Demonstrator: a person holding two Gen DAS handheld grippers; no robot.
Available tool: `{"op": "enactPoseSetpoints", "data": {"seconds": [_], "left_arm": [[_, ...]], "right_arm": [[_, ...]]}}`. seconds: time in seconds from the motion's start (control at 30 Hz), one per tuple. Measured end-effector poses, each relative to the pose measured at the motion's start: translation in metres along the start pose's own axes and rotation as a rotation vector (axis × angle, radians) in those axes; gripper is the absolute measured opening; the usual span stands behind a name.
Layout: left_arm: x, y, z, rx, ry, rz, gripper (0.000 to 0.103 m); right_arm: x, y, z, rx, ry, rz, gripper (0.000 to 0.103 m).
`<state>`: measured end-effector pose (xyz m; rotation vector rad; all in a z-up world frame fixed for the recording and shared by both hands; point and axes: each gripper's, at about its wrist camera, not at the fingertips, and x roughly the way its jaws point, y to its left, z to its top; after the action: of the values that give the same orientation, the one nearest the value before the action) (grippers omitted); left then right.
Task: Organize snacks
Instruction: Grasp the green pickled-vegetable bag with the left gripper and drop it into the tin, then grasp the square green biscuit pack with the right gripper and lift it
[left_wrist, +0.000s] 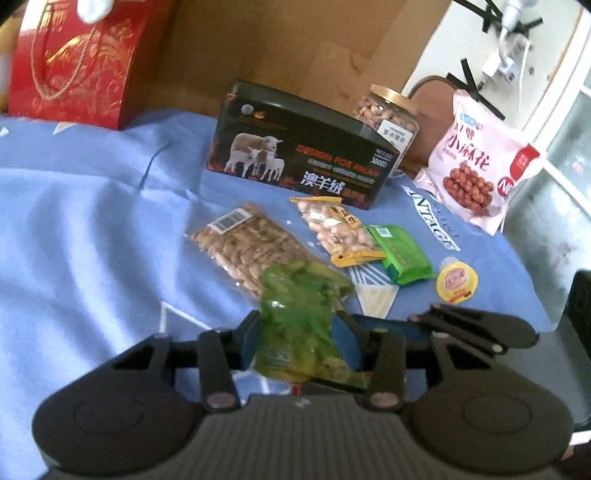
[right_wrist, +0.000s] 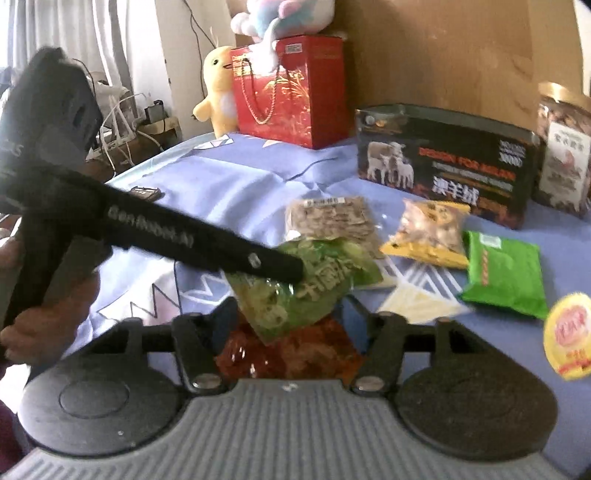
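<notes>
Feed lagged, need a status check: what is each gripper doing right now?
Left gripper: shut on the translucent green snack packet.
Right gripper: a red snack packet sits between its fingers; grip cannot be told.

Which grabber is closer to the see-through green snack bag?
Left. The left gripper has its jaws shut on the green snack bag. The right gripper sits just beside it, holding a red packet.

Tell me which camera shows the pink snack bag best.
The left wrist view. The pink snack bag shows whole there, leaning upright at the far right beside the nut jar, print facing the camera. The right wrist view does not show it at all; its frame ends at the jar.
</notes>
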<state>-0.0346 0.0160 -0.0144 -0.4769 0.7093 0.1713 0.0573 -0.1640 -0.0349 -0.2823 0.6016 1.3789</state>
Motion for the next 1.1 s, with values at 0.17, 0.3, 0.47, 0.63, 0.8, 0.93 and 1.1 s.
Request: {"op": "enactPoseSetpoints", "data": {"seconds": [0.17,0.3,0.47,0.63,0.8,0.93,1.1], "left_arm": [[-0.012,0.004,0.002,-0.038,-0.018,-0.017,0.029],[-0.029,-0.006,0.007,-0.007,-0.081,-0.030,0.027],[-0.031,-0.015,0.034,0.003,-0.125,-0.077,0.027],[-0.016,-0.029,0.074,0.031,-0.197,-0.094,0.027],[0.004,-0.045,0.120,0.073,-0.257,-0.120,0.027],[0.037,-0.051,0.158,0.114,-0.336,0.000,0.028],[0.053,-0.026,0.175,0.002,-0.322,0.027,0.032]], "right_arm": [[-0.006,0.004,-0.004,-0.019,-0.041,-0.024,0.056],[-0.015,0.012,-0.002,-0.066,-0.111,-0.060,0.056],[-0.020,-0.005,0.016,-0.036,-0.178,-0.129,0.041],[-0.013,-0.042,0.044,0.071,-0.202,-0.152,0.035],[-0.005,-0.072,0.082,0.111,-0.280,-0.196,0.034],[0.024,-0.097,0.120,0.097,-0.290,-0.291,0.035],[0.034,-0.122,0.128,0.138,-0.254,-0.328,0.034]]}}
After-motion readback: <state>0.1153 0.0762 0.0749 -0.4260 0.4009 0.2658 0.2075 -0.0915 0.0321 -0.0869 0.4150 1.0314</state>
